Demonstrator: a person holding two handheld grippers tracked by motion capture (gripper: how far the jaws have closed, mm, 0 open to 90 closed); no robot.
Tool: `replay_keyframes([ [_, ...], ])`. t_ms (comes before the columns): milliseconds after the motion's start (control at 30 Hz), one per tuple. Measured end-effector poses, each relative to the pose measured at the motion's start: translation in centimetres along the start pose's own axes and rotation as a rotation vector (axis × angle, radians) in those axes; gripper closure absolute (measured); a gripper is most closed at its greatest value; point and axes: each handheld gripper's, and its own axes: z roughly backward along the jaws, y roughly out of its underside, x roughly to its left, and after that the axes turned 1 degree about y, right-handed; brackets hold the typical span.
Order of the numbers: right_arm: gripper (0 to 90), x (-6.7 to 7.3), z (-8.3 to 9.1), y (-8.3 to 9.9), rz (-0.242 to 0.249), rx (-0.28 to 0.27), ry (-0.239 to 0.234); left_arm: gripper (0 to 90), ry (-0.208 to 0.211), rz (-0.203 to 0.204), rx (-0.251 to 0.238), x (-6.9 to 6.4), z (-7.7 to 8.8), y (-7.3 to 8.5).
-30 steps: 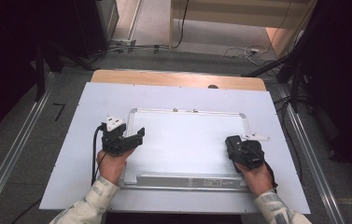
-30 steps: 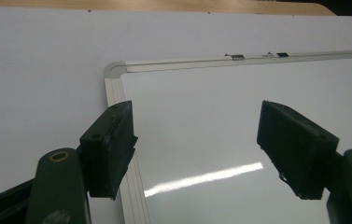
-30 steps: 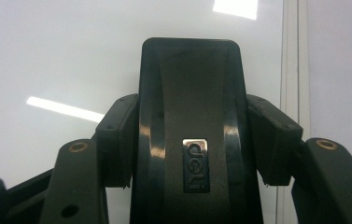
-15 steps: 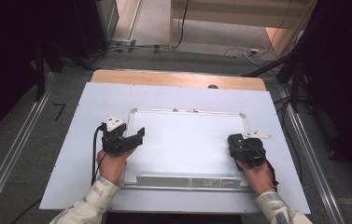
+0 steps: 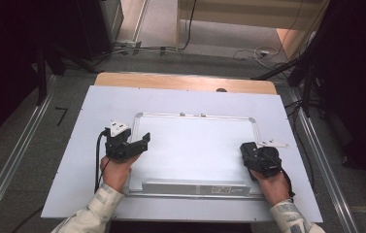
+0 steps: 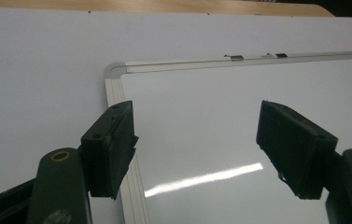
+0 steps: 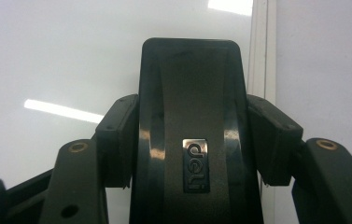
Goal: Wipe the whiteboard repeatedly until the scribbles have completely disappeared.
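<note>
A whiteboard [image 5: 195, 145] with a silver frame lies flat on the white table top [image 5: 83, 121]. My left gripper [image 5: 139, 141] hovers at the board's left edge. Its jaws stand open in the left gripper view [image 6: 197, 126] with nothing between them, one over the frame [image 6: 115, 88] and one over the white surface. My right gripper [image 5: 248, 153] sits on the right part of the board near its right frame. It is shut on a black board eraser [image 7: 192, 121] with a small "deli" badge, and its pads [image 7: 117, 140] press the eraser's sides.
A silver pen tray [image 5: 195, 187] runs along the board's near edge. A small white tag [image 5: 274, 143] lies just right of the board. A wooden strip [image 5: 180, 81] borders the table's far side. Metal rails [image 5: 20, 155] and cables [image 5: 258, 51] lie on the floor around.
My right gripper with the eraser has shifted slightly to the right on the board. The left gripper has stayed in place.
</note>
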Motion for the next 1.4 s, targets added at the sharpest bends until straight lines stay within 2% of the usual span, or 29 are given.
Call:
replay_keyframes([
  [133,38.9,0.5,-0.6,-0.8,-0.004,-0.003,0.013,28.4,-0.002,-0.001,0.002,0.0,0.0,0.0],
  [267,38.9,1.3,-0.1,-0.2,0.024,-0.003,-0.014,28.4,-0.004,0.003,-0.001,0.2,0.0,0.0],
  [467,38.1,0.9,0.7,0.8,0.013,0.001,-0.035,28.4,-0.002,-0.002,0.001,0.1,0.0,0.1],
  [633,25.3,0.3,0.7,0.9,-0.004,0.028,-0.075,28.4,-0.002,0.002,0.001,0.2,0.0,0.0],
  [800,33.5,0.3,0.7,1.2,-0.004,0.026,-0.078,28.4,-0.001,-0.001,0.007,0.2,-0.1,0.1],
  [867,37.6,0.6,0.7,1.2,0.014,0.019,-0.066,28.4,-0.001,-0.001,0.004,0.1,0.0,0.1],
  [933,38.1,0.7,0.7,1.2,0.021,0.016,-0.052,28.4,0.000,0.001,0.001,0.1,0.1,0.1],
  [1133,38.6,0.9,0.7,1.0,-0.005,0.018,-0.050,28.4,0.001,0.002,0.000,0.2,0.1,0.1],
  [1267,38.6,1.1,1.3,0.4,-0.029,-0.034,-0.044,28.4,0.001,0.004,0.000,0.3,0.1,0.1],
  [1400,38.6,1.2,1.1,-0.3,-0.043,-0.027,-0.029,28.4,0.002,0.003,-0.001,0.2,0.2,0.1],
])
